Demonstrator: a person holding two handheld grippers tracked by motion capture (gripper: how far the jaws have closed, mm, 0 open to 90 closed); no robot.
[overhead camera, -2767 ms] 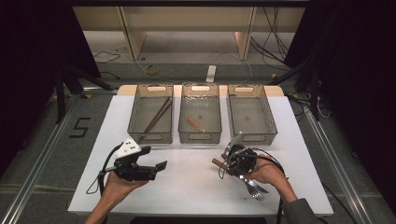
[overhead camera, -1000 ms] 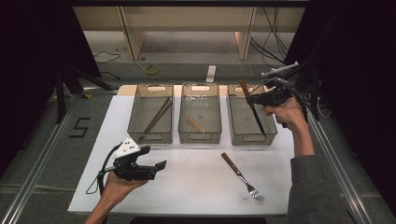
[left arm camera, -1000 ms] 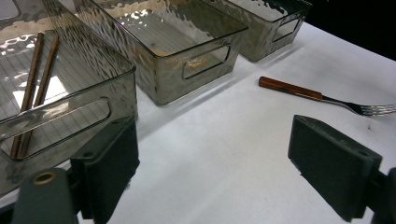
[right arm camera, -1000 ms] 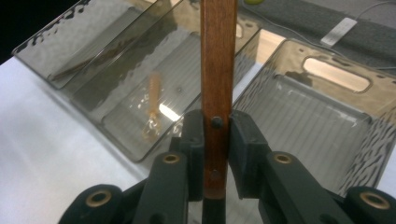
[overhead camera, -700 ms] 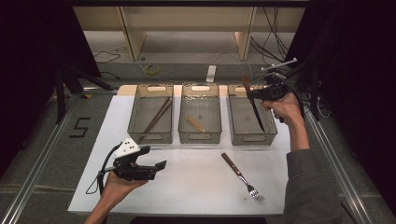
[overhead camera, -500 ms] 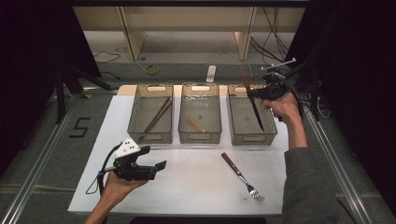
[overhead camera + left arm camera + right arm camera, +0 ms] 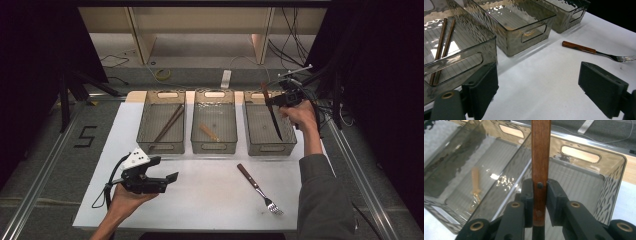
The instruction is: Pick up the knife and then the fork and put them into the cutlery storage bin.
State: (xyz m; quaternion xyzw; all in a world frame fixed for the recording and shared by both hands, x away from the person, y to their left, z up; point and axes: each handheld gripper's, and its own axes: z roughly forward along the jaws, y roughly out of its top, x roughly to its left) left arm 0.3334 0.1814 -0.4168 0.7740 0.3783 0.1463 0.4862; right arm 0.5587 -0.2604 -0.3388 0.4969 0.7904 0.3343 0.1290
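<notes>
My right gripper (image 7: 276,101) is shut on a knife (image 7: 274,120) with a brown wooden handle (image 7: 540,157). It holds the knife over the right-hand clear bin (image 7: 270,148), dark blade slanting down into it. In the right gripper view the pads (image 7: 554,192) clamp the riveted handle just above its end. My left gripper (image 7: 167,177) rests low over the white table (image 7: 210,200) at the front left, open, nothing between its jaws (image 7: 536,92). A fork (image 7: 257,187) with a wooden handle lies on the table at the front right (image 7: 596,51).
Three clear bins stand in a row at the back. The left bin (image 7: 161,146) holds two brown chopsticks (image 7: 441,47). The middle bin (image 7: 214,147) holds a small light wooden piece (image 7: 475,185). The table's right edge runs beside the person's right sleeve (image 7: 320,200).
The right gripper lifted the knife from the table's front beside the fork to the right bin, then sank slightly leftward over it. The left gripper has kept still.
</notes>
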